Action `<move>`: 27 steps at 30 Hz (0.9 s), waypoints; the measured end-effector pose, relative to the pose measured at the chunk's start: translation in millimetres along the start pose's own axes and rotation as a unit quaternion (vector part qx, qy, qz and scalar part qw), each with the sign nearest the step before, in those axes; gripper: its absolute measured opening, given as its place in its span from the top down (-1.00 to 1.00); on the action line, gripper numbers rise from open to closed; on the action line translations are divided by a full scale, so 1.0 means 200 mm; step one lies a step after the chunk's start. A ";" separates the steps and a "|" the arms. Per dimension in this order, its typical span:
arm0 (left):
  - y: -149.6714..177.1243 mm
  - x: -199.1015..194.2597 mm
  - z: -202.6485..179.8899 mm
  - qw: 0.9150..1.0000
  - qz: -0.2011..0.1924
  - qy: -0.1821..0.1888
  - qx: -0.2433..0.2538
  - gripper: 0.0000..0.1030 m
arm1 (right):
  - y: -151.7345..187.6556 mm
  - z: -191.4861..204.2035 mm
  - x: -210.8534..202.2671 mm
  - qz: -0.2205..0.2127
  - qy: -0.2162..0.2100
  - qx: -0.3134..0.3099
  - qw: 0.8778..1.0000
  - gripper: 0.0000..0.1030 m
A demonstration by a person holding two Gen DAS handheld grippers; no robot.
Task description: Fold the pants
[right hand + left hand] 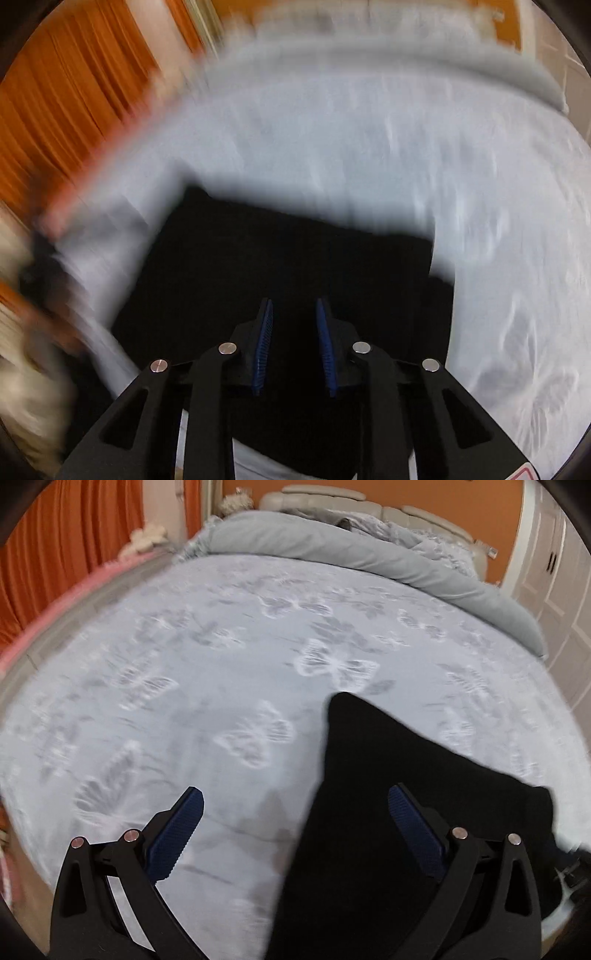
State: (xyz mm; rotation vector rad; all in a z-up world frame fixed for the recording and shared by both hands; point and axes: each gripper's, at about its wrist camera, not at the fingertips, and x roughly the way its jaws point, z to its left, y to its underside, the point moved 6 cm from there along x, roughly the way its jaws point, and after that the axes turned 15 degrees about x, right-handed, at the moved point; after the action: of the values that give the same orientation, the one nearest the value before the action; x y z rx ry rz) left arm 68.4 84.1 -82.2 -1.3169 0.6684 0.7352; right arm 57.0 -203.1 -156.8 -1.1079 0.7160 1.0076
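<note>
The black pants [388, 775] lie on the pale bed sheet [184, 664], with a corner pointing up the bed. My left gripper [295, 792] is open wide just above them. Its right finger [417, 830] is over the cloth and its left finger [177, 834] is over bare sheet, so the pants' left edge runs between them. In the blurred right wrist view the pants [277, 258] spread as a dark patch. My right gripper [294, 314] stands over them with its jaws narrow, and black cloth fills the gap between the blue pads [264, 347].
A grey duvet [351, 554] is bunched along the head of the bed, below a cream headboard [424, 513]. Orange curtains [74, 546] hang on the left and white wardrobe doors [561, 572] stand on the right. Part of the other gripper [572, 867] shows at the right edge.
</note>
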 end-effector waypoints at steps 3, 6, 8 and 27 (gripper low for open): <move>0.02 0.00 0.03 1.000 0.010 -0.023 0.017 -0.91 | -0.01 -0.02 -0.15 -0.029 -0.026 0.012 0.999 0.41; 0.04 -0.05 0.06 1.000 0.001 -0.010 0.023 -0.91 | 0.03 -0.09 -0.35 -0.072 -0.041 0.038 0.996 -0.16; 0.07 -0.08 0.08 0.999 -0.006 -0.007 0.032 -0.91 | 0.08 -0.14 -0.37 -0.048 -0.071 0.058 0.995 -0.17; 0.22 -0.02 -0.08 0.993 0.027 -0.015 0.110 -0.91 | 0.19 -0.28 -0.27 0.009 -0.033 0.083 0.996 0.49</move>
State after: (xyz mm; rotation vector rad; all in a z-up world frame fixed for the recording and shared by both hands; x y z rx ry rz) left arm 30.8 71.8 -106.7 -1.0888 0.7423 0.7026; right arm 0.9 -268.0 -142.0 -0.9220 0.7423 0.9770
